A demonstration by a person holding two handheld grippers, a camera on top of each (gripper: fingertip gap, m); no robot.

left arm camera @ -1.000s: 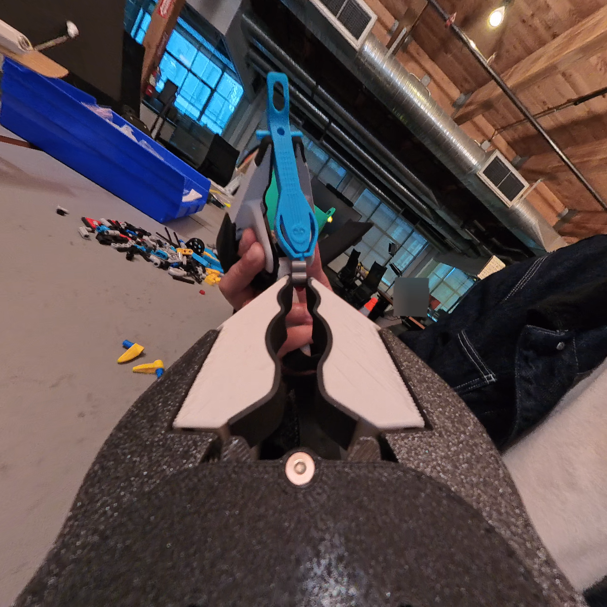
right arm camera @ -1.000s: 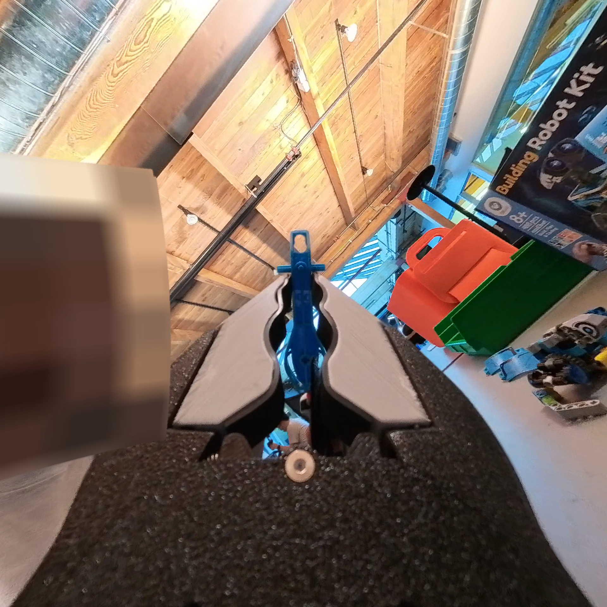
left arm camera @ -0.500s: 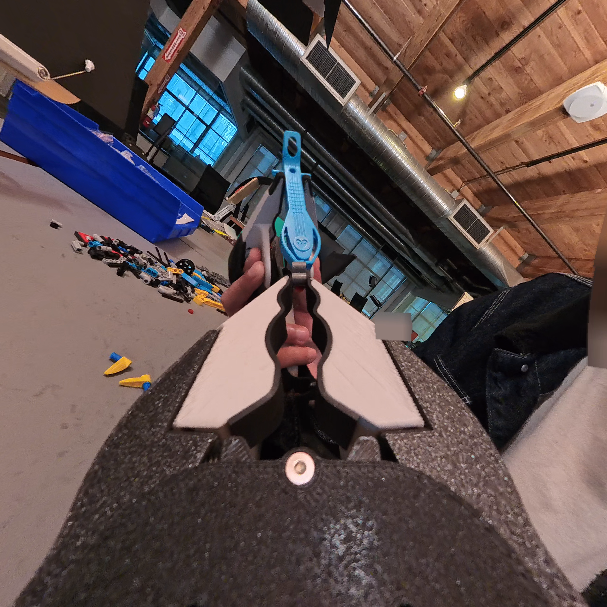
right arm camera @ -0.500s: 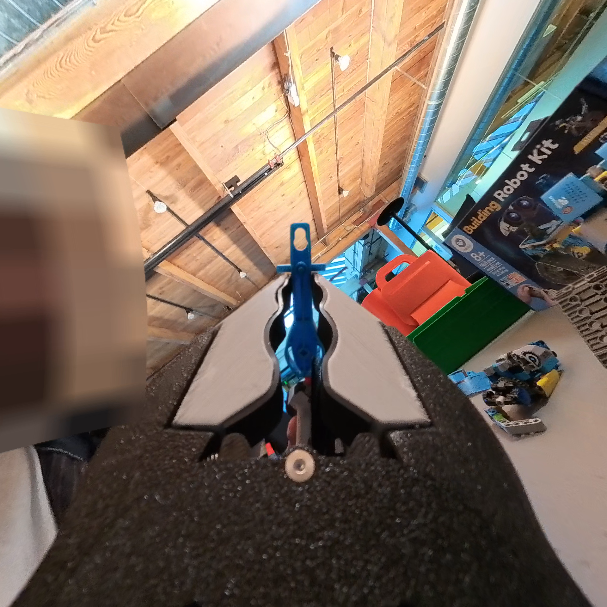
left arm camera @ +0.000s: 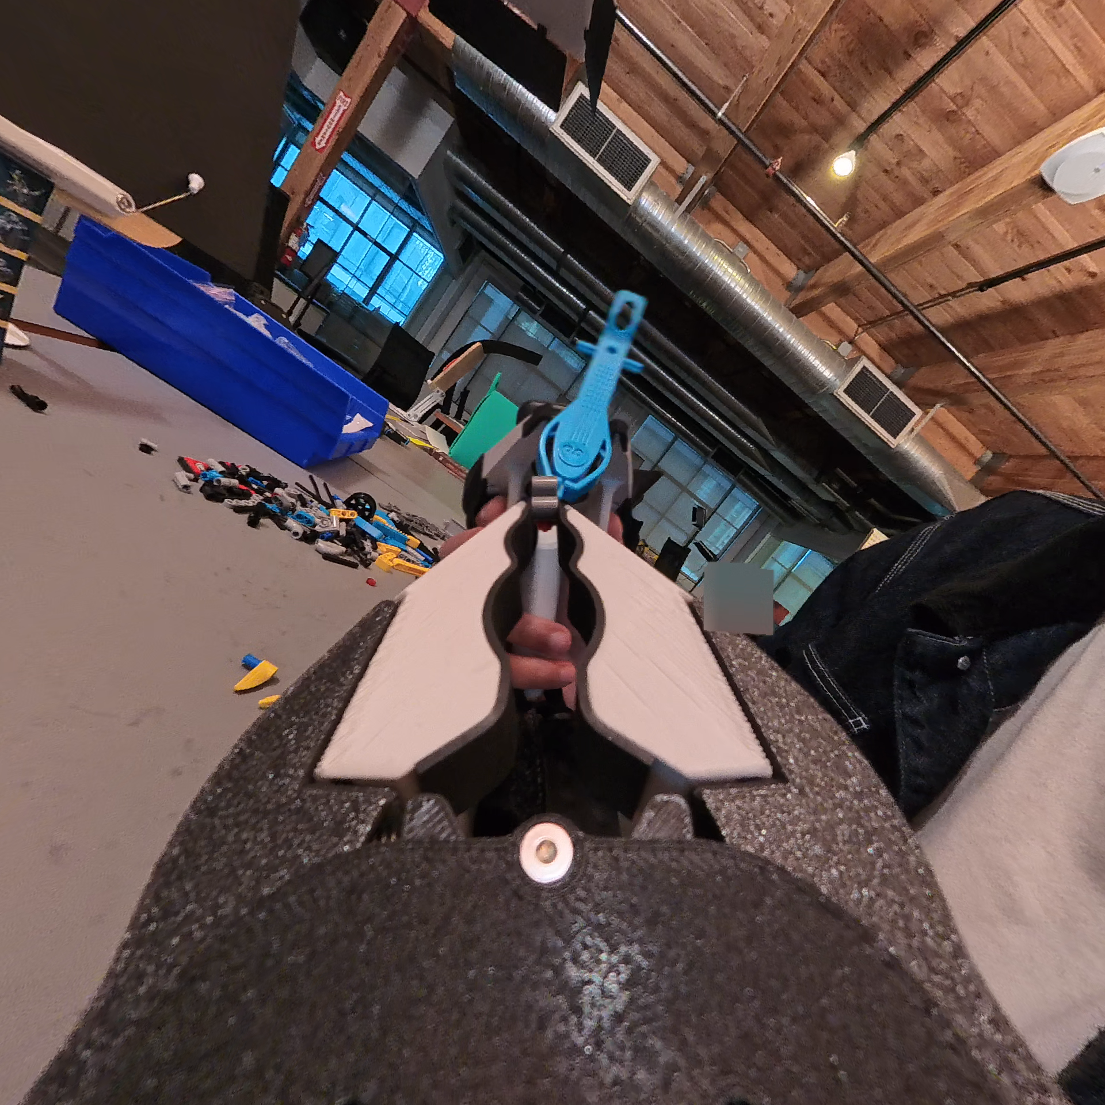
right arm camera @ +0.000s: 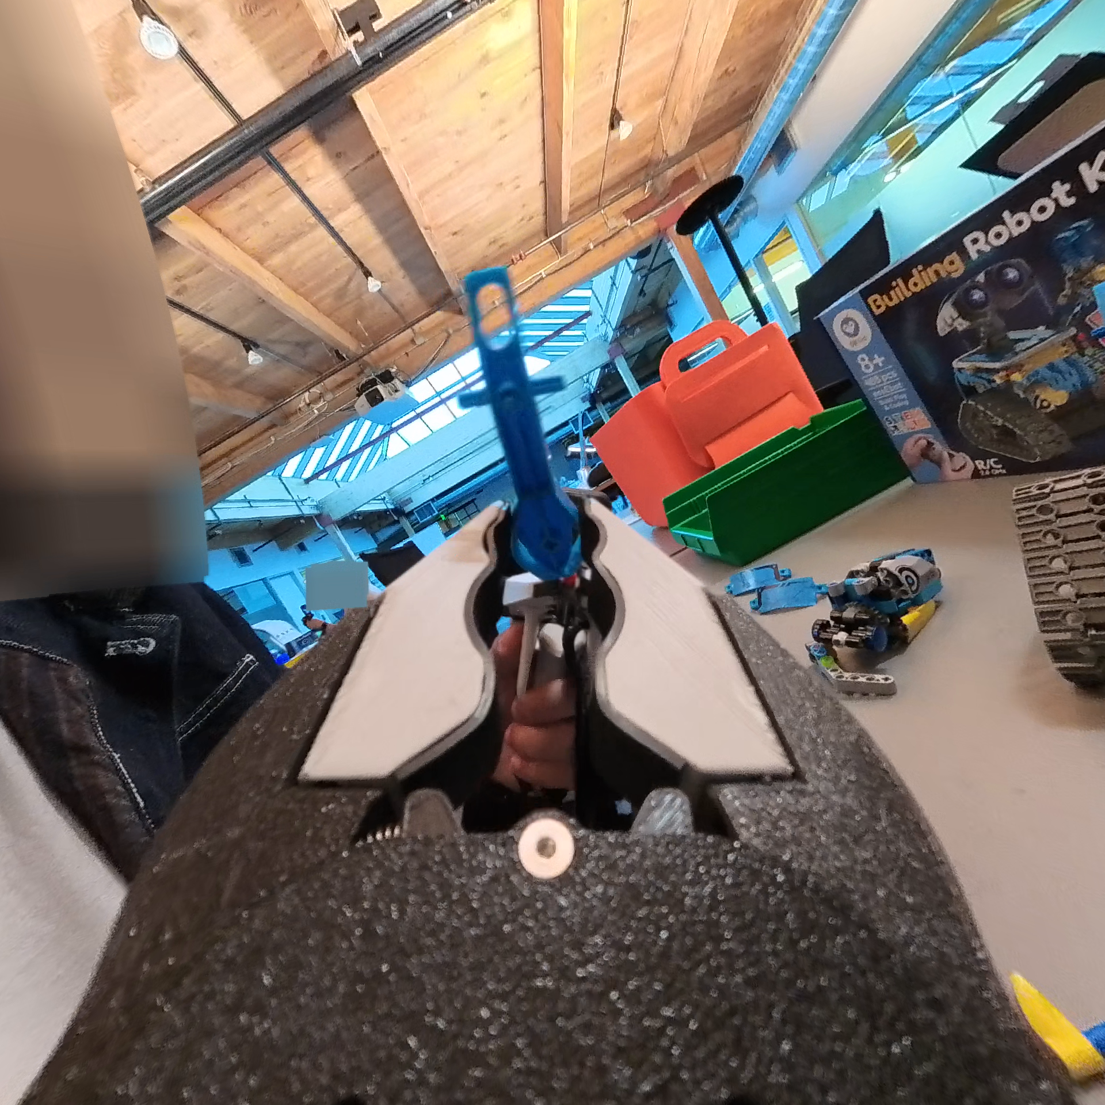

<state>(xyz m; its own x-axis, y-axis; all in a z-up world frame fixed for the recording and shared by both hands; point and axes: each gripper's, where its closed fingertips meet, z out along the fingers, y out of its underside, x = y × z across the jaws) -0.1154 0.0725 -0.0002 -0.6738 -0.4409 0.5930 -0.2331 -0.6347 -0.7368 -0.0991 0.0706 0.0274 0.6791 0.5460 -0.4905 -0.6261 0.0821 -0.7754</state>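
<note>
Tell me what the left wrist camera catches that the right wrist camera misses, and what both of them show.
Only the left wrist view shows the blue bin, the scattered pile of small building pieces and the silver ceiling duct.

Only the right wrist view shows the green bin, the orange container, the printed kit box, the small blue toy robot and a grey track piece.

Both show a blue plastic tool between the two claws, the grey tabletop, wooden ceiling and a dark denim sleeve.

A dark blue cardboard toy box [right arm camera: 980, 359] standing at the counter's far right edge bears printed lettering and an age mark. A red-and-white sign [left arm camera: 330, 122] on a wooden ceiling beam carries writing too small to read.
</note>
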